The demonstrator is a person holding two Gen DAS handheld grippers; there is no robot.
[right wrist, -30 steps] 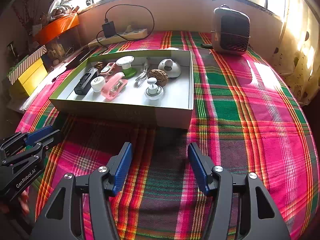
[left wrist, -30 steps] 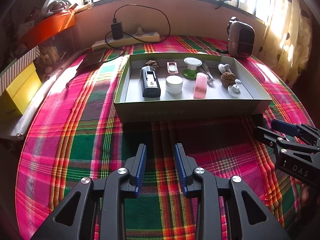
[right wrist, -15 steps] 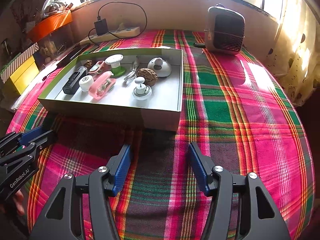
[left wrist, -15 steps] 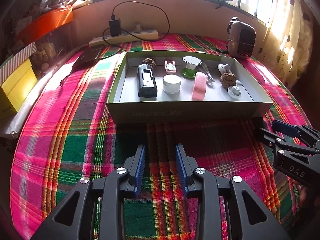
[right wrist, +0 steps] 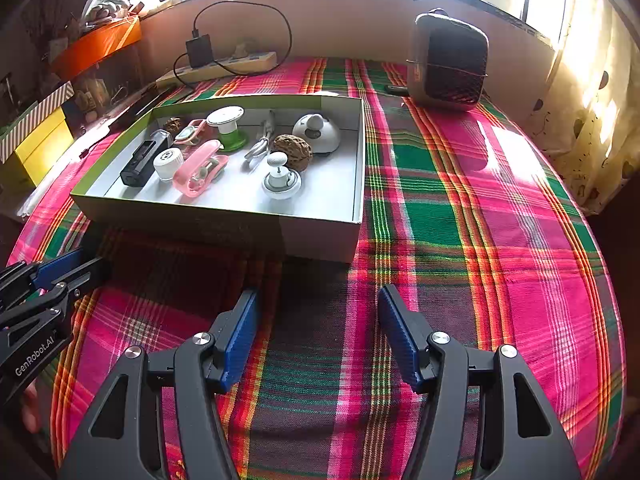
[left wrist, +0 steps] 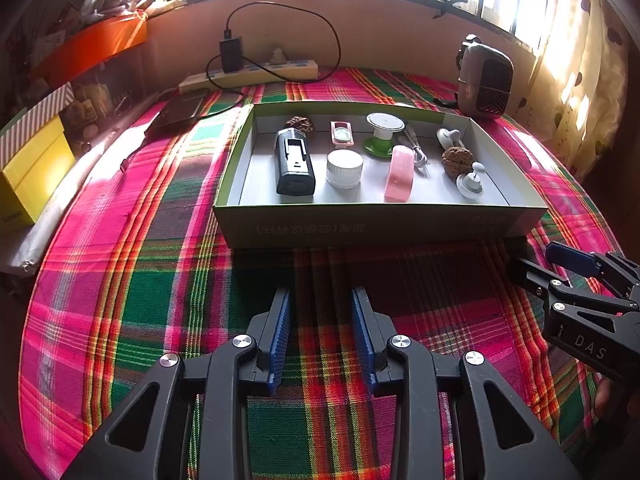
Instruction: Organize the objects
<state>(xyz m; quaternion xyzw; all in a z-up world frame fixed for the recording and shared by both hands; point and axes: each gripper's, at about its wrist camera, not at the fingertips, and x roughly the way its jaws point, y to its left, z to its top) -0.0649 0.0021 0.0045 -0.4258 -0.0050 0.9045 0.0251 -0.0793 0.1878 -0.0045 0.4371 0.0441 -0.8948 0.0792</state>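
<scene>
A shallow green-rimmed box [left wrist: 380, 224] [right wrist: 320, 236] sits on the plaid cloth. In it lie a black device [left wrist: 294, 160] [right wrist: 140, 160], a white jar [left wrist: 344, 168], a pink case [left wrist: 399, 174] [right wrist: 200, 170], a green-and-white spool [left wrist: 382, 136], a walnut [left wrist: 456, 160] [right wrist: 292, 152], a white knob [left wrist: 471, 182] [right wrist: 280, 180] and other small items. My left gripper [left wrist: 322, 300] is open and empty, short of the box's near wall. My right gripper [right wrist: 316, 300] is open wider and empty, near the box's right corner.
A dark speaker-like device [left wrist: 486, 80] [right wrist: 450, 64] stands at the back right. A power strip with a charger [left wrist: 248, 72] lies by the wall. A dark flat pad [left wrist: 176, 112] and yellow boxes [left wrist: 28, 168] are at the left. A curtain [right wrist: 592, 100] hangs on the right.
Both grippers have drifted slightly, so the box sits a little differently in each view. Both stay open and empty; nothing in the box has moved.
</scene>
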